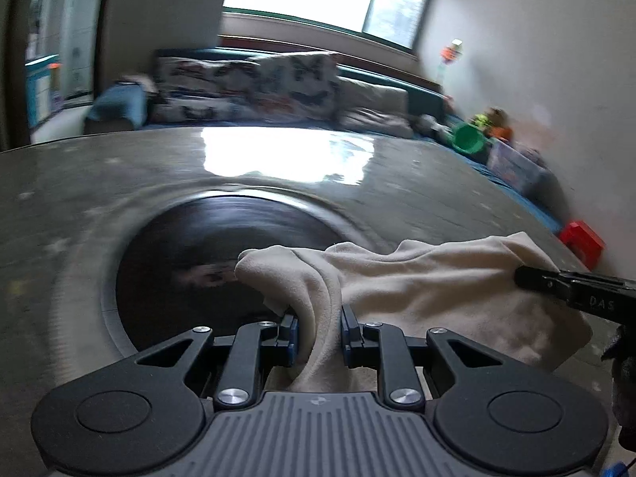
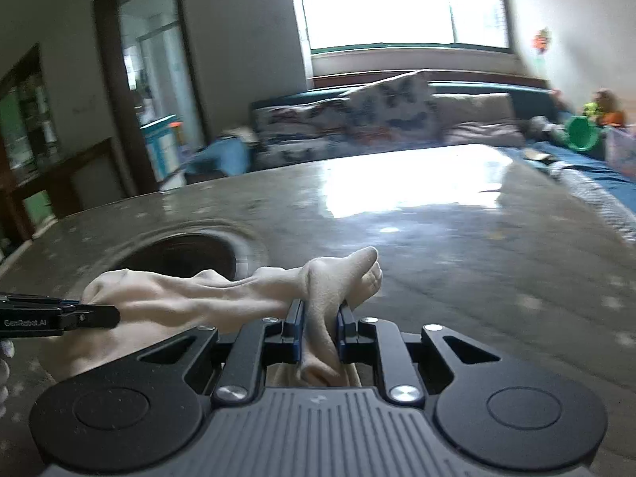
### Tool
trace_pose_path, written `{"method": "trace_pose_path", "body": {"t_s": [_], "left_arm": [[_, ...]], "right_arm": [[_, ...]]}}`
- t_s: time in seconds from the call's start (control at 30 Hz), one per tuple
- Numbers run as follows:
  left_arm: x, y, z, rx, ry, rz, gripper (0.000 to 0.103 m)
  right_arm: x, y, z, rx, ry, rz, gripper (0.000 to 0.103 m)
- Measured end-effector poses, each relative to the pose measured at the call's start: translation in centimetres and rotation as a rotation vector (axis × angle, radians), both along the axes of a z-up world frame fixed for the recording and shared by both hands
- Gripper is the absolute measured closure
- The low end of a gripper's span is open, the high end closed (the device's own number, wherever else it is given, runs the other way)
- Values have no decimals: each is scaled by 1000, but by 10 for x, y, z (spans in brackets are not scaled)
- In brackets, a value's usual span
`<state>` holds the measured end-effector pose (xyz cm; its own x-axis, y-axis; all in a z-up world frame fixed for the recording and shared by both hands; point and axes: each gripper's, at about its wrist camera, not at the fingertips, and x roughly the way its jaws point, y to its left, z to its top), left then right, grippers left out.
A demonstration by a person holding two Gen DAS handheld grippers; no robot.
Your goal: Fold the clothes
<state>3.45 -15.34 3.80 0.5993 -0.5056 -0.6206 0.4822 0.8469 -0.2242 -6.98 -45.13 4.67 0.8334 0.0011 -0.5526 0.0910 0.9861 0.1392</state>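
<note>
While gripper-pinched (image 1: 318, 334): cloth (image 1: 429, 290) between grippers.

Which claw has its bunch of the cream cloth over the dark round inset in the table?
The left claw. Its bunch of the cream cloth sits against the dark round inset; the right claw holds its bunch over bare table.
</note>
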Motion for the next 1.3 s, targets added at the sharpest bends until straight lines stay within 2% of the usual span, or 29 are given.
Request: {"method": "trace_pose_path", "body": {"t_s": [0.33,0.57,0.67,0.73,0.8,0.97,1.07,1.17,1.3], "left_arm": [[-12,-110,-3,20,-5,-216,81],[-26,-155,-8,32,-9,-310,81],[-29,-167,-13,61,-16,-338,79],[-27,-168,-18,75,-7,-344,76],[-24,-167,-21,94,-1,-341,68],[-14,-149,-18,100,-10,-308,63],[-9,-133,-12,113,-29,-265,62],[-3,-118,-8,126,-40,-230,62],[-5,-95,-3,158,-63,-195,61]], "right_arm": [[-54,-63,2,-116,24,-215,88],[-82,-90,-6,-134,33,-346,88],[-94,-99,-12,-119,49,-385,88],[-100,-104,-18,-114,61,-400,88],[-103,-107,-23,-108,76,-413,88],[-103,-108,-27,-109,93,-440,83],[-107,-100,-20,-169,78,-461,78],[-103,-85,-12,-204,39,-406,77],[-89,-57,-11,-200,27,-279,74]]}}
